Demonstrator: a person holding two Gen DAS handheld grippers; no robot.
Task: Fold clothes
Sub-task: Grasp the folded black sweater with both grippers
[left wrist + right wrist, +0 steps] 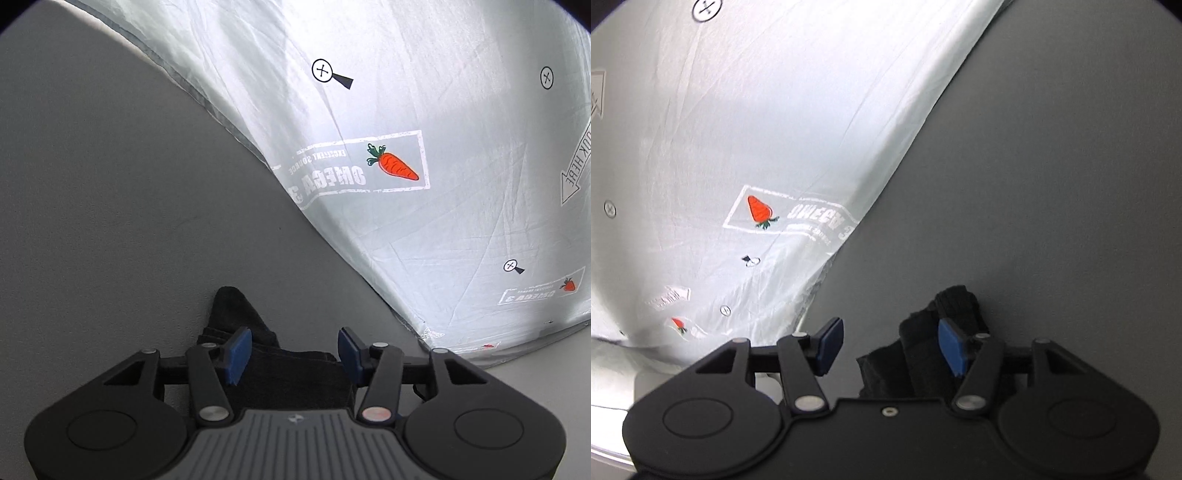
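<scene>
looking down both wrist views, i see a dark garment [255, 332] bunched low between and under the fingers of each tool, lying on a grey table [110, 203]. my left gripper [293, 350] stands wide, blue pads apart, with the black cloth running from its left pad away toward the far left in a pointed tip. my right gripper [890, 343] is also spread wide; the same kind of dark fabric [942, 332] sits against its right pad, and i cannot tell whether it only touches or is caught there. a pale printed sheet [406, 147] with carrot labels hangs or lies beyond, on the far side (right in the left view, left in the right view). i judge the cloth's long axis runs between the two tools, each equally near an end, but the middle is hidden beneath the tool bodies.
</scene>
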